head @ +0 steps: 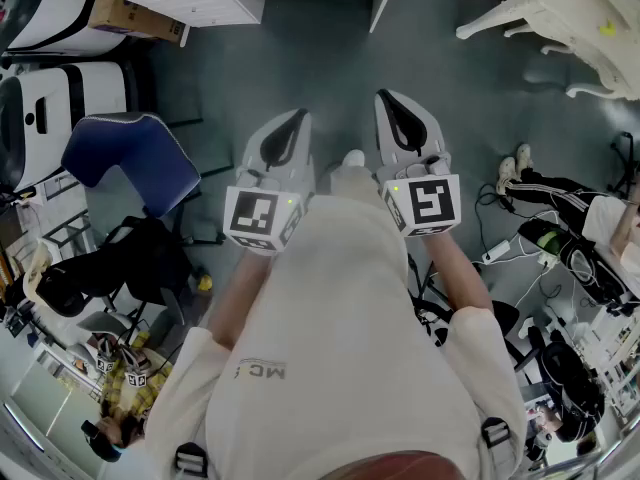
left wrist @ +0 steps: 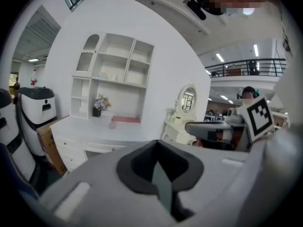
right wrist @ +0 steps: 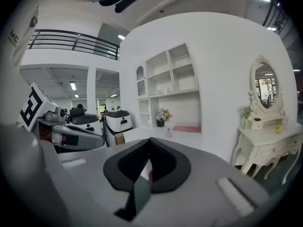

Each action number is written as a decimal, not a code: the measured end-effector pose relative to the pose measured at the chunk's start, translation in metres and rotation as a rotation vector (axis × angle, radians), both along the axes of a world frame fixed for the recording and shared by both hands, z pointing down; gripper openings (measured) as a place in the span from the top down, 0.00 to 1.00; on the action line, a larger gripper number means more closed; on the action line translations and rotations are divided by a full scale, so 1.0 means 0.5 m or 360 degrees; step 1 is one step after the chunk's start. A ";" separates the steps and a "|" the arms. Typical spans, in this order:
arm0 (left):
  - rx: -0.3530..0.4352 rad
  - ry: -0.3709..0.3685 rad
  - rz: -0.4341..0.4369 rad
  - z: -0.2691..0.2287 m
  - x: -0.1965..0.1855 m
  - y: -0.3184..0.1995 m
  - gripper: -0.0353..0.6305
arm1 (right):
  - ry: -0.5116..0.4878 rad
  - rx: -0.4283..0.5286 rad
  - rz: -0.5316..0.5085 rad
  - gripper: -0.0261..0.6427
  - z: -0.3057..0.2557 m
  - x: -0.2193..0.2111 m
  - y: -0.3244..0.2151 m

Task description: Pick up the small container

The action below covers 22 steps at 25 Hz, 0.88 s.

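A small pinkish container (left wrist: 112, 125) stands on the white desk (left wrist: 90, 129) far ahead, beside a red mat and below the wall shelves. The right gripper view shows the same container (right wrist: 168, 133) on that desk. I cannot find it in the head view. My left gripper (head: 297, 118) and right gripper (head: 391, 99) are held side by side in front of the person's body, over the grey floor, well short of the desk. Both stand shut with nothing between the jaws, as the left gripper (left wrist: 160, 176) and right gripper (right wrist: 143, 176) show in their own views.
A white dressing table (right wrist: 265, 141) with an oval mirror stands right of the desk. A cardboard box (head: 130, 16) and white machines (head: 50, 98) are at the left, with a blue chair (head: 135, 158) nearer. A seated person (head: 590, 218) and cables are at the right.
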<state>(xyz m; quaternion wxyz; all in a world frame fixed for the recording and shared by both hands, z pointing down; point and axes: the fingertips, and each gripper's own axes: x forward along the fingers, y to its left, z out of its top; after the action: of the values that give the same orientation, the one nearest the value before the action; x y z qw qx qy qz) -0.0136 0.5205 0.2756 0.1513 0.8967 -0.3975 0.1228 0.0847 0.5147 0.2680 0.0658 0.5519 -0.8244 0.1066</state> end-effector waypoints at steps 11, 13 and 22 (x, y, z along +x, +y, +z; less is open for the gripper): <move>0.0059 0.0058 -0.0100 -0.046 -0.054 0.042 0.94 | -0.0148 -0.0010 0.0014 0.96 -0.026 -0.031 0.100; 0.0047 0.0068 -0.0104 -0.041 -0.073 0.039 0.94 | -0.0143 -0.0006 0.0020 0.96 -0.029 -0.053 0.100; 0.0033 0.0142 -0.0111 -0.054 -0.239 -0.014 0.94 | -0.0067 0.0028 0.0000 0.97 -0.055 -0.197 0.016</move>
<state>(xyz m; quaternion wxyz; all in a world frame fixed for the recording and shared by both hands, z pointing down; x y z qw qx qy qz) -0.1331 0.5136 0.2484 0.1637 0.8885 -0.4225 0.0732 -0.0139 0.5227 0.2405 0.0435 0.5502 -0.8265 0.1111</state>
